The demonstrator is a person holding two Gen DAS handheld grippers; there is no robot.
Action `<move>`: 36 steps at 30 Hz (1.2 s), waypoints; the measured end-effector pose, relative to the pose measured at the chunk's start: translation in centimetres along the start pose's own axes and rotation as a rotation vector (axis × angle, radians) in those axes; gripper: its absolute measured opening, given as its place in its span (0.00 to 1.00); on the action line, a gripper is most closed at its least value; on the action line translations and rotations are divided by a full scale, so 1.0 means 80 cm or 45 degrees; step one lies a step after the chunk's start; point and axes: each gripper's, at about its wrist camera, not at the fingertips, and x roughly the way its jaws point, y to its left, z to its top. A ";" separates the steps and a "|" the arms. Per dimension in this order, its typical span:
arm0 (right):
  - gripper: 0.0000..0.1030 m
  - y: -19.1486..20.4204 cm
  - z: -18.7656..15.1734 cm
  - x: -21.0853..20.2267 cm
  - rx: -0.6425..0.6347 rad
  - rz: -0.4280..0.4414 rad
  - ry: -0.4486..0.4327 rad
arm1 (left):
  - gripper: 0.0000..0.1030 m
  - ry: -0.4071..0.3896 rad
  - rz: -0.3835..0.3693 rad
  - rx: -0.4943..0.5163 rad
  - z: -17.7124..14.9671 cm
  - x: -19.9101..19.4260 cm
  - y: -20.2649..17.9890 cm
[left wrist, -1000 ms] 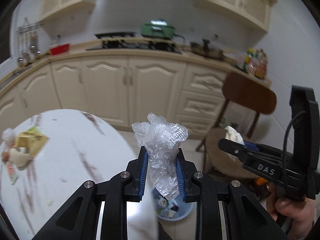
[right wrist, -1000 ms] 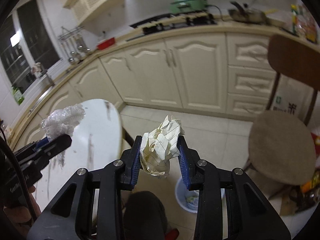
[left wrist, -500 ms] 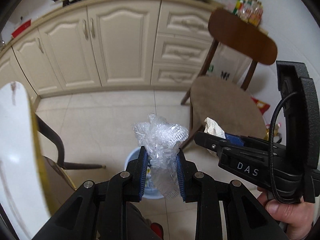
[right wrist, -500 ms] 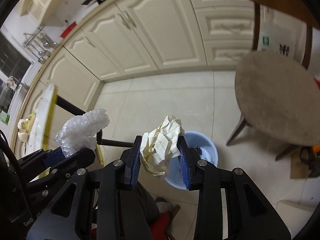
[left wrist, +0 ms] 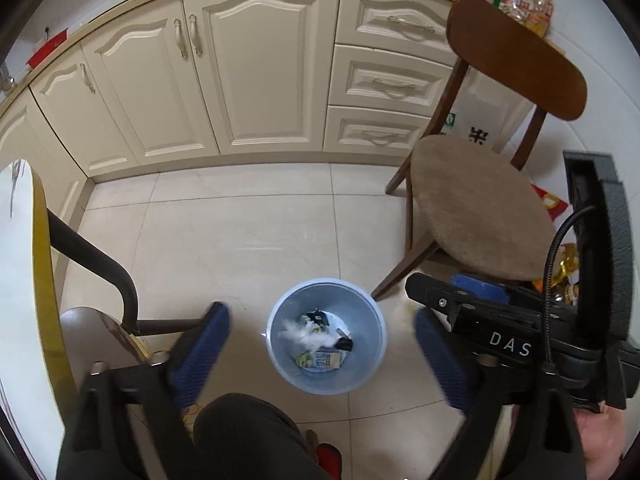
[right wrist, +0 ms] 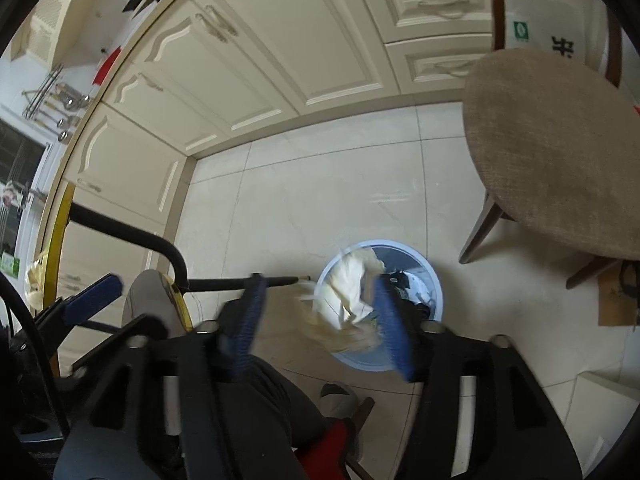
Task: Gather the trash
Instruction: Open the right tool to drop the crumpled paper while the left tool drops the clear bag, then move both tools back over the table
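Trash goes in the bin (left wrist: 326, 336), which stands on the tile floor (left wrist: 240, 232) between chair (left wrist: 480, 208) and table (left wrist: 20, 280).

Left wrist view: left gripper (left wrist: 320, 356) directly over the bin, jaws have just been opening, now spread wide, nothing between them. Clear plastic wad no longer in the jaws; a white blur inside the bin may be it, can't confirm. Carton and dark scraps lie at the bin bottom. Right gripper (left wrist: 452, 292) enters from the right, its jaws not readable here.

Right wrist view: right gripper (right wrist: 320, 316) jaws have just been opening, released. Paper ball (right wrist: 348, 292) between them, blurred, looks loose and falling, over the bin's near-left rim. Left gripper's blue pad visible at left edge.

Risk: paper sits over the rim, not the centre, so it could clip the edge and land on the floor. Light plastic could drift or bounce out too. Both grippers crowd one small opening, so a knock between them is possible.
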 end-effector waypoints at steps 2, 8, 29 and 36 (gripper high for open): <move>0.68 -0.006 0.001 0.000 0.024 0.010 -0.003 | 0.97 -0.017 0.004 0.003 0.002 -0.002 -0.003; 1.00 -0.013 0.004 -0.008 0.070 0.014 -0.021 | 0.99 -0.071 0.005 0.026 -0.015 -0.031 -0.007; 1.00 0.111 -0.001 -0.125 -0.082 0.021 -0.264 | 0.99 -0.413 -0.009 -0.112 -0.136 -0.240 0.096; 1.00 0.213 -0.018 -0.160 -0.265 0.061 -0.346 | 0.99 -0.563 0.109 -0.247 -0.224 -0.329 0.180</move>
